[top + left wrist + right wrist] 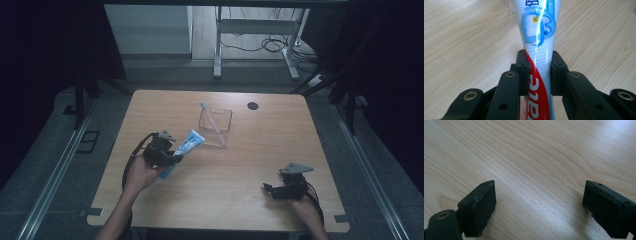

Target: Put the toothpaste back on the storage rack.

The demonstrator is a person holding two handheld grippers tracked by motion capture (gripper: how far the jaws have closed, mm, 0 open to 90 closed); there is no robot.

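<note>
You had the left gripper (pixel 172 156) clenched on the tube (pixel 186 146), pads pinching it near the middle, as the left gripper view showed (pixel 537 47). The tube sat at the bench's (pixel 240 200) near left, tilted up toward the clear box (pixel 216 122) just beyond it, far end pointing right and away. A toothbrush (pixel 214 124) already lay slanted in that box. The right gripper (pixel 272 190) was released, jaws wide over bare wood at the near right, holding nothing.

The step looked like carrying the tube into the box. To do it well, you needed a firm pinch without crushing the soft body, the far end over the near wall before lowering, and no knock on the toothbrush. The light box could slide; the free gripper could have steadied it.
</note>
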